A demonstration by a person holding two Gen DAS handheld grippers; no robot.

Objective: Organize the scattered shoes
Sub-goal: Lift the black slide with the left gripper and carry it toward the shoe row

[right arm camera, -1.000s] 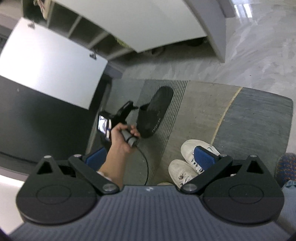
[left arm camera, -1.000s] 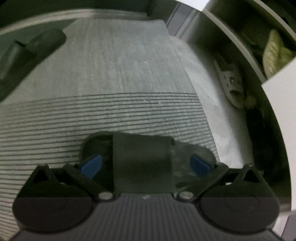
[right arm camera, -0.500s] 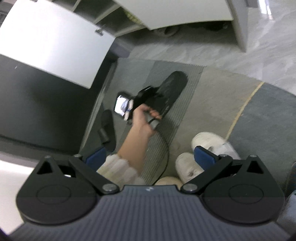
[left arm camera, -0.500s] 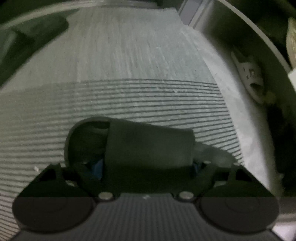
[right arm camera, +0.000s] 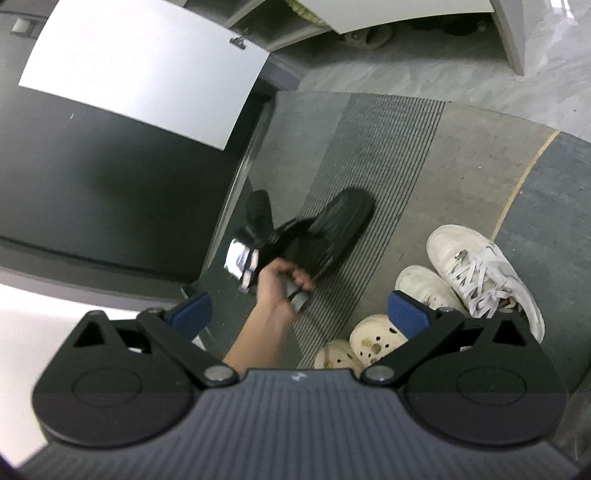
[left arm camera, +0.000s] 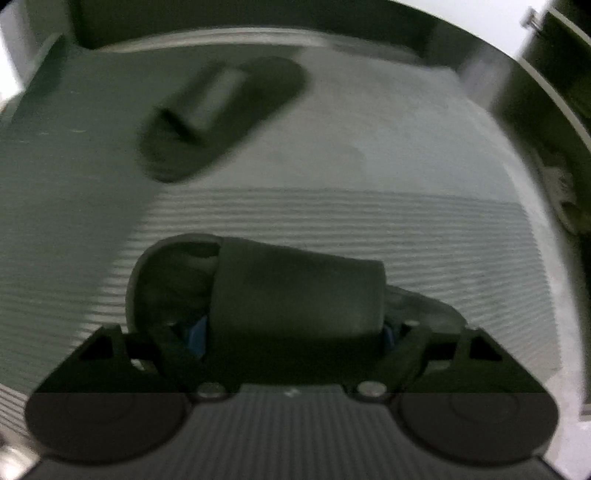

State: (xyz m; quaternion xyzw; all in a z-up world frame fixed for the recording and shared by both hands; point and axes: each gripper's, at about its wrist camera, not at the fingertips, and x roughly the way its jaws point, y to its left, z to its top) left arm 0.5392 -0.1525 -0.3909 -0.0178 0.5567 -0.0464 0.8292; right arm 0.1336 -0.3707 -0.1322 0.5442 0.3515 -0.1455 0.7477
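Note:
My left gripper (left arm camera: 293, 334) is shut on the strap of a black slide sandal (left arm camera: 295, 295) and holds it above the striped mat (left arm camera: 369, 221). The right wrist view shows that sandal (right arm camera: 332, 229) lifted off the mat, sole up, with the left gripper (right arm camera: 266, 240) on it. A second black slide sandal (left arm camera: 221, 114) lies on the mat farther off to the left; it also shows in the right wrist view (right arm camera: 258, 210). My right gripper (right arm camera: 299, 314) is open and empty, high above the floor.
A white sneaker (right arm camera: 484, 273) and pale clogs (right arm camera: 373, 336) stand on the mat at right. An open white cabinet door (right arm camera: 140, 66) is at upper left. A shoe shelf (right arm camera: 354, 33) with pale shoes lies beyond the mat. A white sandal (left arm camera: 561, 195) lies at the right edge.
My left gripper closed on the black sandal's strap, lifted it off the mat and swung left, bringing the second black sandal into view. The right gripper stayed open and high.

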